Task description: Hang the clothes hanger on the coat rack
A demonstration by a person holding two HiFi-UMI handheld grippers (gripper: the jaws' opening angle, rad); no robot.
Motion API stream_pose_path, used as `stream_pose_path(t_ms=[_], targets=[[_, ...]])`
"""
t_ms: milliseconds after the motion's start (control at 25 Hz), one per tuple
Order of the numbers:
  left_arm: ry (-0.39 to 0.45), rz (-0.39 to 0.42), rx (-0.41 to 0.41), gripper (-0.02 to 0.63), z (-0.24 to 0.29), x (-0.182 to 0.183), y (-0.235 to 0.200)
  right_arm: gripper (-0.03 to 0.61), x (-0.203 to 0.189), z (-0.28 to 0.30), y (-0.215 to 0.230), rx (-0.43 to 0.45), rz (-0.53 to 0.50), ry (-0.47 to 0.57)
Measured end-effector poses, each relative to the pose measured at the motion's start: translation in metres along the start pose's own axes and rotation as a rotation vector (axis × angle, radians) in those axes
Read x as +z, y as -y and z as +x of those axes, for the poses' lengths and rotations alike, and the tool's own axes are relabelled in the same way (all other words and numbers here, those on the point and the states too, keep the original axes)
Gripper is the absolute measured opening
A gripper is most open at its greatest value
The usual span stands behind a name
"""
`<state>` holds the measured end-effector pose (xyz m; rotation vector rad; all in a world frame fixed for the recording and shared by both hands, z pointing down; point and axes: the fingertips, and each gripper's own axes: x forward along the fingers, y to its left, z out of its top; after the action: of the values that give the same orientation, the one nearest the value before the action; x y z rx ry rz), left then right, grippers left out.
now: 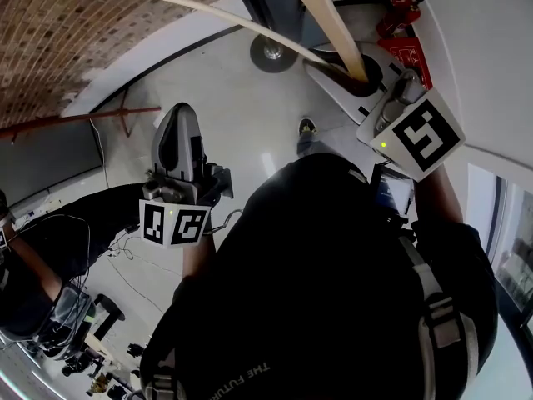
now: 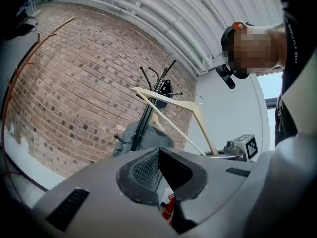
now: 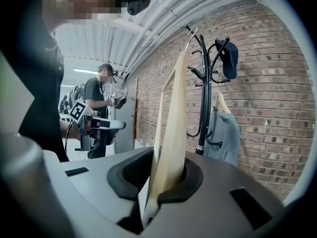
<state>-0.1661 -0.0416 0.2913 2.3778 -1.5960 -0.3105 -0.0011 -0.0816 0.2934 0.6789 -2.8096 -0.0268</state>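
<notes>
My right gripper [image 1: 364, 72] is shut on one arm of a pale wooden clothes hanger [image 1: 208, 8], held high. In the right gripper view the hanger [image 3: 171, 128] rises from between the jaws of this gripper [image 3: 161, 187], its metal hook [image 3: 190, 33] beside the top of the black coat rack [image 3: 205, 98]. The hook is not touching a peg. My left gripper [image 1: 176, 133] is lower and to the left, shut on nothing. From the left gripper view [image 2: 163, 182] the hanger [image 2: 173, 113] shows in front of the rack [image 2: 148, 113].
A grey garment [image 3: 223, 133] and a dark blue cap [image 3: 229, 58] hang on the rack against the brick wall [image 3: 267, 108]. A red fire extinguisher [image 1: 401, 13] is by the wall. Another person [image 3: 99, 98] stands further back; a person [image 1: 50, 248] is at my left.
</notes>
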Motion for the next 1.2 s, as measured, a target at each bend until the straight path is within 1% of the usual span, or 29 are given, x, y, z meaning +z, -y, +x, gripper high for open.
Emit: stream_pose_path(t_ms=[240, 520, 720, 1000, 1200], targets=[[-0.004, 0.001, 0.003, 0.02, 0.039, 0.001, -0.005, 0.046, 0.003, 0.014, 0.034, 0.024, -0.032, -0.013], [0.016, 0.013, 0.015, 0.02, 0.074, 0.002, -0.003, 0.046, 0.004, 0.019, 0.069, 0.049, -0.056, -0.004], [0.029, 0.018, 0.022, 0.02, 0.08, 0.004, -0.005, 0.046, 0.003, 0.021, 0.081, 0.051, -0.064, -0.021], [0.058, 0.031, 0.013, 0.02, 0.079, 0.01, 0.001, 0.046, 0.012, 0.023, 0.08, 0.063, -0.093, -0.002], [0.084, 0.043, 0.022, 0.02, 0.08, 0.016, -0.005, 0.046, 0.019, 0.032, 0.086, 0.076, -0.105, 0.015]])
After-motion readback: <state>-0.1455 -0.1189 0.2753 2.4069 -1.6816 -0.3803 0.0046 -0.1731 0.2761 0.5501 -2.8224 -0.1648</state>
